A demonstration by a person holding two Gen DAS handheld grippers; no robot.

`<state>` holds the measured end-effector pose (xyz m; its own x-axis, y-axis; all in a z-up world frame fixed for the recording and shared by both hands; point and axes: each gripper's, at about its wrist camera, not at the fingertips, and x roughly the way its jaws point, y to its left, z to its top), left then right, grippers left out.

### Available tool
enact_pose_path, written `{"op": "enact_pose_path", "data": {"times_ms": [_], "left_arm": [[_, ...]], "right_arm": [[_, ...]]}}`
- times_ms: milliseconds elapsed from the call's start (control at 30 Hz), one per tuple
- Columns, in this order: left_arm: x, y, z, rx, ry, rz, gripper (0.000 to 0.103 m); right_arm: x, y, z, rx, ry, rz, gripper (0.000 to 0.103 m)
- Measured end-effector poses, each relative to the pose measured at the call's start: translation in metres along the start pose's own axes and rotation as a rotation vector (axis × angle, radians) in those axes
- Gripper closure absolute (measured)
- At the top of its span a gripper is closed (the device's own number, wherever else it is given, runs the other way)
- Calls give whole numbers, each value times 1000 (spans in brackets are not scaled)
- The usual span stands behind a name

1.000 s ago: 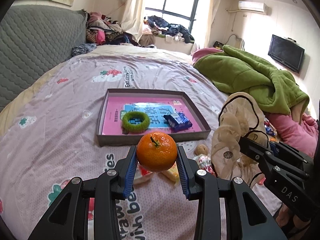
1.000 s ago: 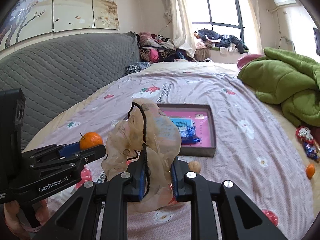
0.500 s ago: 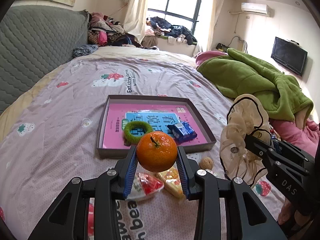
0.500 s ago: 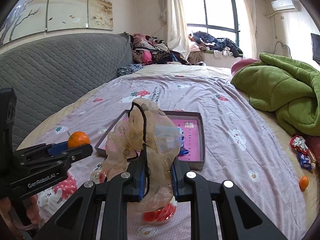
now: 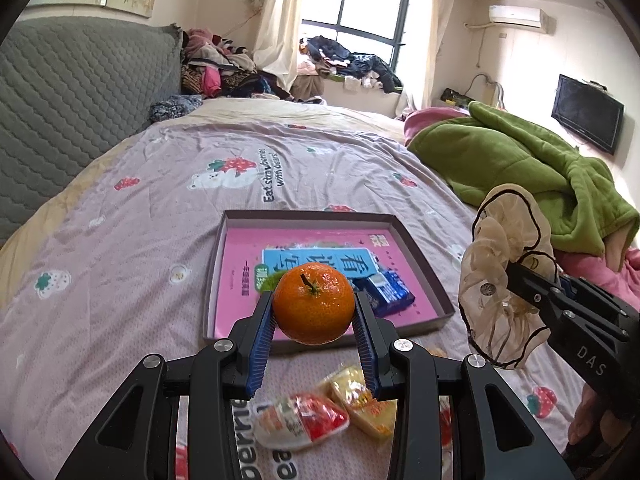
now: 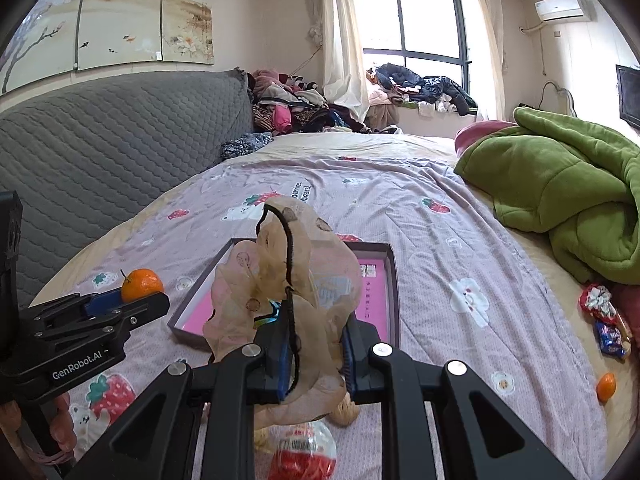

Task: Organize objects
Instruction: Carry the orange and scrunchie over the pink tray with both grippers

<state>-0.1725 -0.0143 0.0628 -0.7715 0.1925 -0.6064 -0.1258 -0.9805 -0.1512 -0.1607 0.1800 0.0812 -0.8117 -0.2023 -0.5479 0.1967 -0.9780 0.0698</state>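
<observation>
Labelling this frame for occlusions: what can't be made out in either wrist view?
- Green ring in the tray: left wrist view, nearly all behind the orange.
- Tray contents: right wrist view, mostly behind the sheer scrunchie.
- Red-white snack packet: right wrist view, cut off by the bottom edge, print unreadable.
- Book title: partly hidden by the orange.

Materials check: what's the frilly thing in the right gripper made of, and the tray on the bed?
Frilly scrunchie: sheer beige fabric, likely organza or chiffon; the tray shows through it, and the ruffles carry dark corded edging. Tray: probably matte grey-brown cardboard, judging by thin, straight folded walls; a glossy pink printed sheet lines it.
</observation>
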Motion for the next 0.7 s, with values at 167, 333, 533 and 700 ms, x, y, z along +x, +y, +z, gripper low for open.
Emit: {"op": "enact_pose_path", "data": {"times_ms": [167, 333, 533, 700], "left_arm": [[11, 5, 6, -9, 13, 10, 64], [22, 10, 10, -12, 21, 15, 64], [40, 15, 14, -20, 53, 22, 64], [56, 18, 16, -23, 73, 35, 64]], "right_arm": [[14, 4, 11, -1, 2, -2, 82], [29, 3, 13, 6, 20, 3, 82], [47, 4, 15, 7, 51, -3, 82], [61, 2, 16, 8, 73, 4, 82]]}}
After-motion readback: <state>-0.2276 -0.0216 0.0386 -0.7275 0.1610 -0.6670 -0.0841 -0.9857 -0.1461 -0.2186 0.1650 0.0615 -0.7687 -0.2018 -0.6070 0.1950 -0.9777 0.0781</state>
